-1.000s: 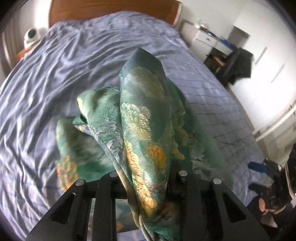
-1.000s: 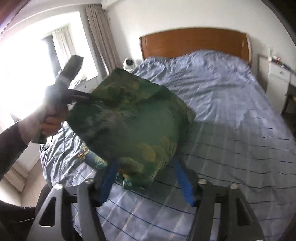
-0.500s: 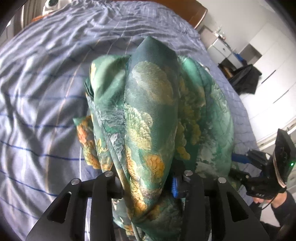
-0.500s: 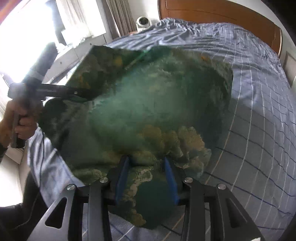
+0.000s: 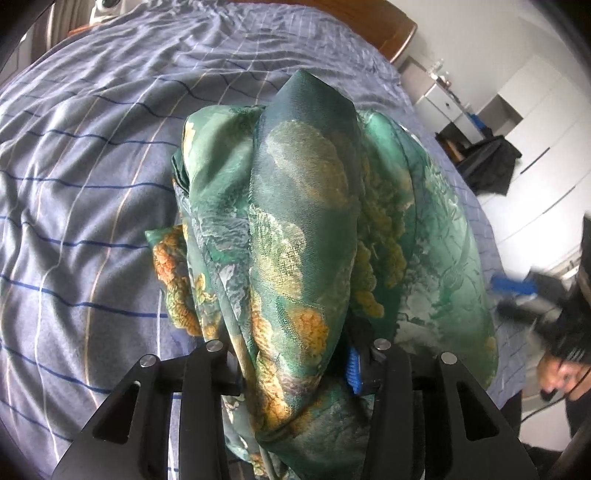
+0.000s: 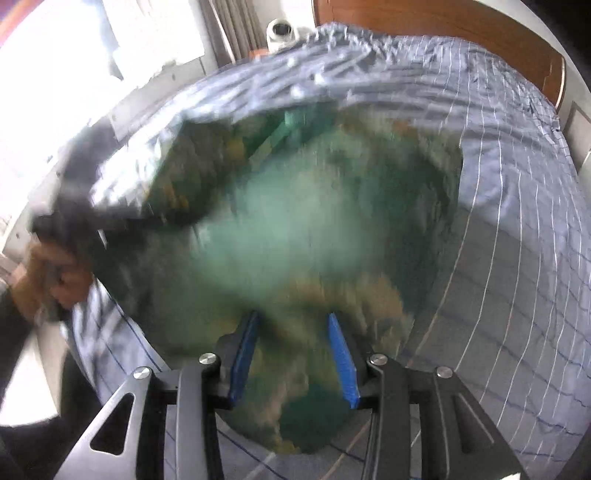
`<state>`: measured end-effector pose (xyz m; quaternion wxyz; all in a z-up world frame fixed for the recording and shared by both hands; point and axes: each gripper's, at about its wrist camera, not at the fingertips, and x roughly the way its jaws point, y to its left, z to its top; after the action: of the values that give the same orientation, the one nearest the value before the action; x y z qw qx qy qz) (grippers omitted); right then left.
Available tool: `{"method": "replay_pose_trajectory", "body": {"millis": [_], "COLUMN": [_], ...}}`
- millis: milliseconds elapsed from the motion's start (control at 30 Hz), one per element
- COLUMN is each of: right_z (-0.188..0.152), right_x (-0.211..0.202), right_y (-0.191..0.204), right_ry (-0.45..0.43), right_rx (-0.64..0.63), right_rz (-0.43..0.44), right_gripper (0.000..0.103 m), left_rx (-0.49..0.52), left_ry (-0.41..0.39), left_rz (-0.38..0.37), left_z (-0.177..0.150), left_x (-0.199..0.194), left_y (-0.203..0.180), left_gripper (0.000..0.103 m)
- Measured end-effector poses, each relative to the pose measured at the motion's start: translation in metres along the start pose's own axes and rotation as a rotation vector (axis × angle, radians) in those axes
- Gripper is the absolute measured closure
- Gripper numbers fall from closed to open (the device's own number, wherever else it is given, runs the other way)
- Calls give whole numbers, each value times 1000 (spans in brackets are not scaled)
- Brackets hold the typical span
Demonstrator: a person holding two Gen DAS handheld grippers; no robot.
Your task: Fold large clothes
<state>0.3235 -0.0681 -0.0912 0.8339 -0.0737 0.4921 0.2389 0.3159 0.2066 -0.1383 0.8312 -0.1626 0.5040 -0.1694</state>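
Observation:
A green silky garment (image 5: 306,206) with orange and gold print lies heaped on the blue checked bedspread (image 5: 92,184). My left gripper (image 5: 295,354) has a thick bunch of the cloth between its fingers. Its jaws are opening, and the cloth still fills the gap up to the blue pad (image 5: 354,369). In the right wrist view the garment (image 6: 295,229) is blurred and spread wide. My right gripper (image 6: 293,332) holds its near edge between blue pads (image 6: 341,354), with the jaws opening slightly. Far left there, the left gripper (image 6: 122,218) grips the other edge.
The bed fills both views, with a wooden headboard (image 6: 443,29) at the far end. Its edge runs close to a hand and sleeve (image 6: 48,280). A white nightstand (image 5: 443,107) and a dark garment on a chair (image 5: 487,162) stand beside it. A bright window (image 6: 55,74) is left.
Both grippers have come down and carried the garment from mid-air onto the bedspread. The right gripper swung sideways and now points more steeply down, with cloth across its pads.

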Motion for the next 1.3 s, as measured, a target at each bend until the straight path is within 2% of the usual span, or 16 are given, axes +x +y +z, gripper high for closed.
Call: {"method": "replay_pose_trajectory", "body": {"millis": [167,267,333,433,533,667,833,1000,1100,1167,1300], "right_z": [54,82,93,96,92,90,88,73,42,9,-44], "right_x": [-5,18,40,85,114,121,119,74,38,11,-19], "right_y": [-2,-10,-15,-22,-30,-34,-28,-16,-2,8,23], "right_ry": [-115,-151,-138,-67,-36,-35,-54,-91,-107,-107,-107], "right_rx": [18,55,77,112,124,133,120,87,15,-32,-47], "right_rz": [-35,-28,-24,-31,-36,-35,-59,-47,-26,-17,-9], "right_gripper": [61,61,61,61,61,62,62,62,62,62,62], "left_rx": [0,-2,-2,1,2,-22,-11,-9,-11,-10,-14], "left_ry": [-3,-5,-6,-3,-9,-19,-15,-10,-8,-10,-9], "left_rz": [0,-5,-8,-1,-1,-21,-7,2,-1,0,-3], "left_z": [0,0,0,-2,-4,-5,-5,-5,-4,-5,-3], "left_x": [0,-1,-1,2,6,9,7,7,7,7,7], "left_y": [0,-2,-1,1,3,8,7,7,8,8,8], "left_gripper": [62,62,62,62,62,62,61,60,60,60,60]}}
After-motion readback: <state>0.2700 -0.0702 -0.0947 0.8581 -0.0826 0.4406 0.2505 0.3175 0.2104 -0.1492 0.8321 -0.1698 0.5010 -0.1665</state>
